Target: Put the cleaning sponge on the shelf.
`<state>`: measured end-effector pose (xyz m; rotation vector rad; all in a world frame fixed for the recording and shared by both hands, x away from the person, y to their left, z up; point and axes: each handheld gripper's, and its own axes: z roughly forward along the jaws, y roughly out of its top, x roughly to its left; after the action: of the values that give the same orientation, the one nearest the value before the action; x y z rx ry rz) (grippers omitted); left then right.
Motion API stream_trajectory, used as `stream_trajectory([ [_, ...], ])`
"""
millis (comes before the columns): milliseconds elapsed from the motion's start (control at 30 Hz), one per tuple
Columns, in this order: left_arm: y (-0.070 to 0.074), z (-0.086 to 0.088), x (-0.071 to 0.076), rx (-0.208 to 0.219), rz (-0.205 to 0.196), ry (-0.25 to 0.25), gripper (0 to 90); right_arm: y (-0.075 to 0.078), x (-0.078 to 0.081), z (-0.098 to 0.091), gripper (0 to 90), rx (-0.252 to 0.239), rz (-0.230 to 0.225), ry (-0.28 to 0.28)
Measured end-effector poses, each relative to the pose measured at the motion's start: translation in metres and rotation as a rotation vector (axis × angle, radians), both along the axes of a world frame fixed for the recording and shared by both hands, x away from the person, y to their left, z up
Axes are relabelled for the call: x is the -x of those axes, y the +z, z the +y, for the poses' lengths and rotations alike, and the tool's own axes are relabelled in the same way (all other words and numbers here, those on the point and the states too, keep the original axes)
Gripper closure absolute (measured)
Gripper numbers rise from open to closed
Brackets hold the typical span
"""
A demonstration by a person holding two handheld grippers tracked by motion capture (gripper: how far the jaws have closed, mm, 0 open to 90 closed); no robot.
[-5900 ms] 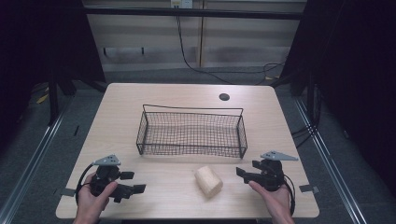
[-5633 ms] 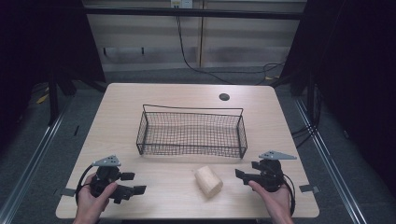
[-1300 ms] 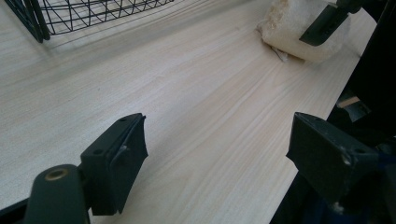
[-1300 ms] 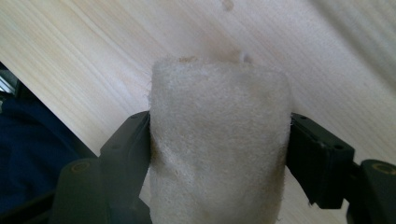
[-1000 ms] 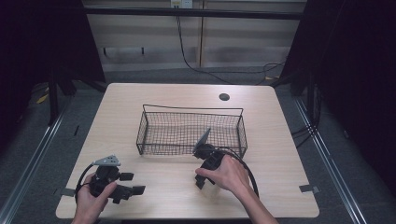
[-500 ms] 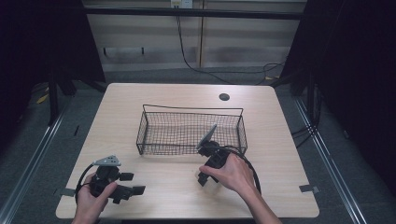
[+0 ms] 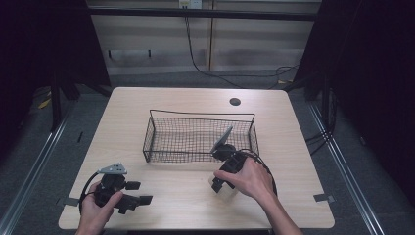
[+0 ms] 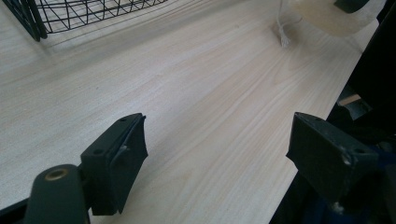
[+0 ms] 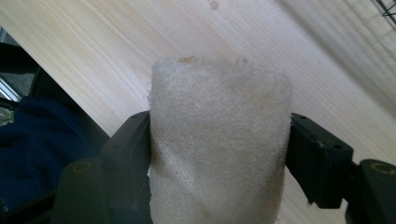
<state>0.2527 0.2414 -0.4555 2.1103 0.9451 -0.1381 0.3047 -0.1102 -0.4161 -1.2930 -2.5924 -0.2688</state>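
A cream, fuzzy cylinder-shaped roll point(image 9: 217, 144) stands between the two black jaws of my right gripper point(image 9: 218, 158), which press on its sides. From above, the roll point(image 7: 226, 192) peeks out under the right hand, in front of the black wire basket point(image 7: 198, 137). My right gripper point(image 7: 219, 183) points down and toward the table's front. Resting at the front left corner, my left gripper point(image 7: 139, 199) is open with bare wood between its jaws. In the left gripper view, the left gripper point(image 8: 224, 154) stands wide apart, and the roll point(image 8: 327, 14) lies far off at the top right.
The wire basket point(image 8: 70, 14) stands mid-table with nothing in it. A round cable hole point(image 7: 235, 102) sits near the table's far edge. Cables trail from both grippers. The table's front edge lies close to both hands.
My right gripper has come in from the front right corner to the roll, and its jaws have closed on the roll's sides. The left gripper has stayed put.
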Motion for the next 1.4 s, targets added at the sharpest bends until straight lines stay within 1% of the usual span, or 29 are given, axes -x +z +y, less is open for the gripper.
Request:
stream_trajectory([
  [33,0.0,0.0,0.0,0.0,0.0,0.0,19.1,0.002,0.0,0.0,28.4,0.002,0.008,0.002],
  [133,0.0,-0.001,0.0,0.0,0.001,0.004,19.1,0.005,0.0,-0.002,28.4,0.001,0.004,0.007],
  [167,0.0,-0.001,0.0,0.0,0.0,0.004,19.1,0.009,0.0,-0.004,28.4,-0.011,0.011,0.005],
  [200,0.0,-0.001,0.0,-0.001,0.0,0.003,19.1,0.009,0.0,-0.004,28.4,-0.011,0.011,0.005],
  [267,0.0,-0.001,0.0,-0.006,0.0,-0.001,19.1,0.014,-0.001,-0.006,28.4,-0.016,0.006,0.011],
  [400,0.0,-0.001,0.0,-0.002,0.001,0.003,19.1,0.02,-0.001,-0.008,28.4,-0.018,0.006,0.002],
  [467,0.0,0.0,0.0,-0.005,0.0,0.001,19.1,0.024,-0.002,-0.01,28.4,-0.018,-0.002,0.018],
  [500,0.0,0.0,0.0,-0.005,0.0,0.001,19.1,0.024,-0.002,-0.01,28.4,-0.018,-0.002,0.018],
  [533,0.0,0.0,0.0,-0.005,0.0,-0.001,19.1,0.027,-0.001,-0.009,28.4,-0.017,0.005,0.028],
  [600,0.0,-0.001,0.0,-0.005,0.0,-0.001,19.1,0.029,-0.002,-0.009,28.4,-0.056,0.022,0.048],
  [633,0.0,-0.001,0.0,-0.002,0.001,0.004,19.1,0.031,-0.003,-0.01,28.4,-0.071,0.027,0.049],
  [667,0.0,-0.001,0.0,-0.002,0.002,0.004,19.1,0.032,-0.003,-0.01,28.4,-0.074,0.029,0.048],
  [733,0.0,-0.001,0.0,-0.002,0.003,0.004,19.1,0.036,-0.005,-0.011,28.4,-0.067,0.024,0.046],
  [800,0.0,0.0,0.0,-0.004,0.001,0.0,19.1,0.04,-0.007,-0.012,28.4,-0.08,0.021,0.049],
  [1033,0.0,0.0,0.0,-0.002,-0.002,0.0,19.1,0.053,-0.012,-0.014,28.4,-0.082,0.016,0.045],
  [1067,0.0,0.0,0.0,-0.002,-0.002,0.0,19.1,0.053,-0.012,-0.014,28.4,-0.082,0.016,0.045],
  [1133,0.0,0.0,0.0,-0.001,0.001,0.001,19.1,0.056,-0.013,-0.015,28.4,-0.093,0.016,0.042],
  [1200,0.0,0.0,0.0,-0.002,0.001,0.001,19.1,0.061,-0.015,-0.015,28.4,-0.083,0.013,0.035],
  [1400,0.0,0.0,0.0,-0.003,-0.001,0.0,19.1,0.071,-0.019,-0.015,28.4,-0.079,0.001,0.028],
])
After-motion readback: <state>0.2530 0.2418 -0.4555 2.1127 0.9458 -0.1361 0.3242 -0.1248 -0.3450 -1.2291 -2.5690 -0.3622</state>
